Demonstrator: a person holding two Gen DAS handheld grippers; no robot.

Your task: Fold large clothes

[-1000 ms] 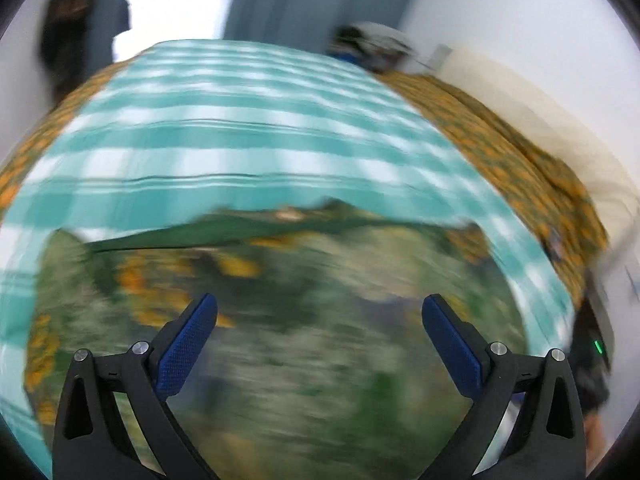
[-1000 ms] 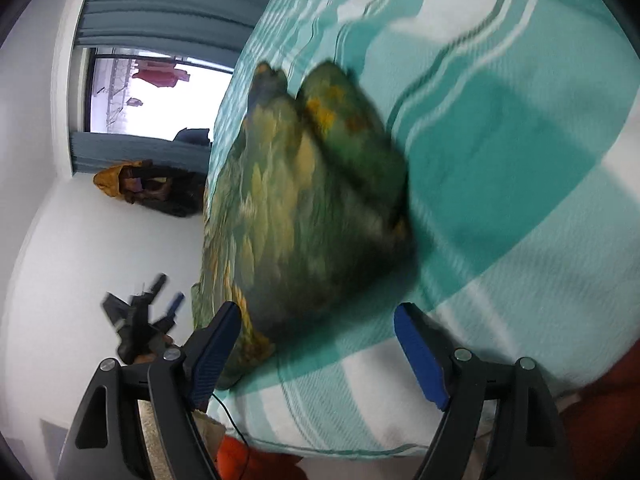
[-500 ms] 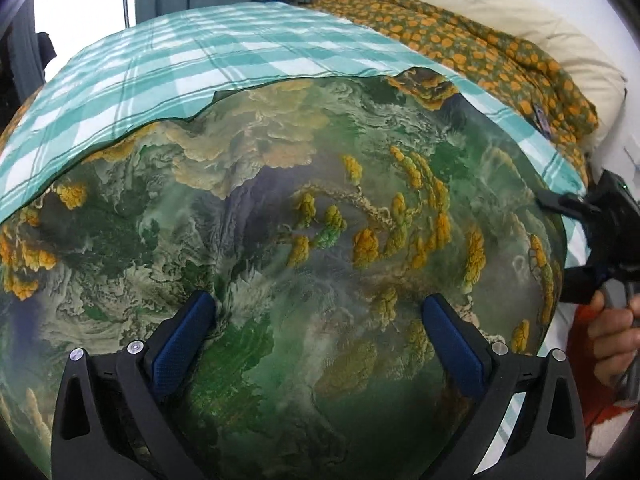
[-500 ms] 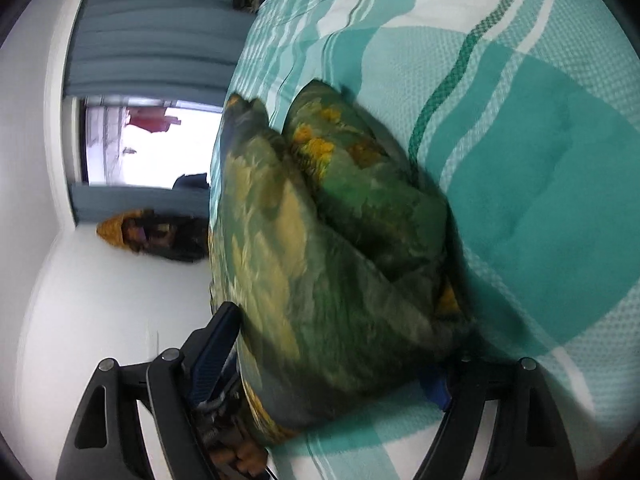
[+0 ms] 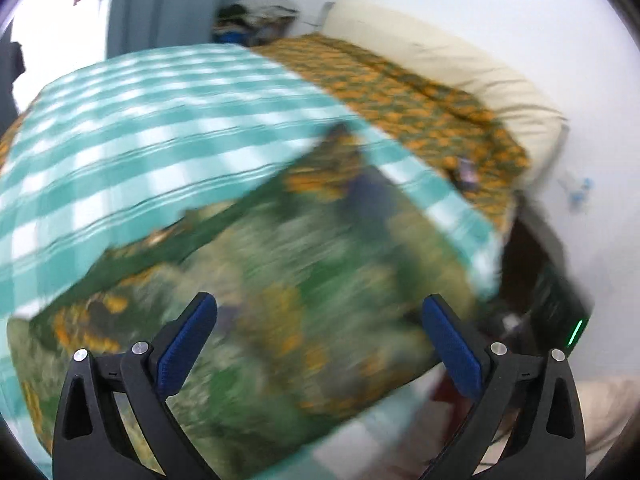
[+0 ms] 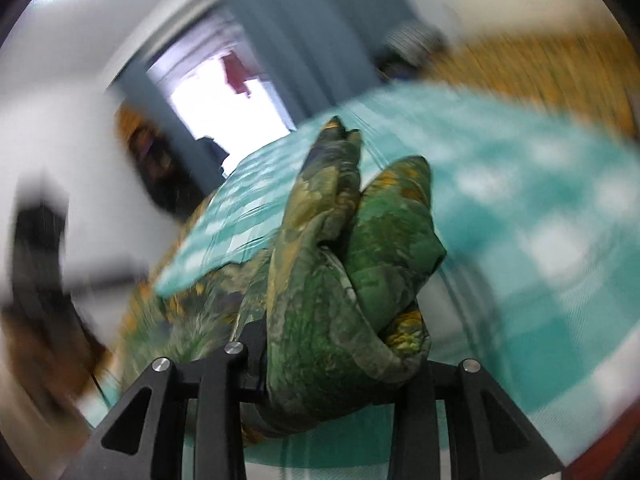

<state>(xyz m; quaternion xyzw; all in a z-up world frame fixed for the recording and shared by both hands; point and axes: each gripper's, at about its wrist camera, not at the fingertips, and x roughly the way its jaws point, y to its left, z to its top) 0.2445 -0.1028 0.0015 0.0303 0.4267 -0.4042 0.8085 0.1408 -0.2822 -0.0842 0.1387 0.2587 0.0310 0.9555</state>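
Garment (image 5: pixel 256 320): a large piece of green fabric with orange and pale printed patches, lying on the teal-and-white checked bedspread (image 5: pixel 132 132) near the bed's front edge. Both views are motion-blurred, so fine detail of the fabric edges cannot be read.

Left gripper (image 5: pixel 320 336): jaws spread wide, blue pads clear of the fabric, nothing held. It hovers above the near part of the garment.

Right gripper (image 6: pixel 340 364): jaws drawn in on a thick bunch of the garment (image 6: pixel 340 280). Several layers rise in a gathered ridge between the fingers, and the pads themselves are hidden by the cloth.

Progress, as a judgement:
- The garment already appears doubled over into a compact block with layered edges, so at least one fold seems complete.
- The bunch held by the right gripper is rumpled, not flat, so the current fold is not yet laid down.
- Remaining: carry the gripped edge across, lay it flat, release, and smooth or square the stack.

Surroundings: an orange-patterned blanket (image 5: pixel 404 96) and a cream pillow (image 5: pixel 460 64) lie at the far side of the bed; grey-blue curtains (image 6: pixel 320 40) hang beside a bright window (image 6: pixel 224 96).
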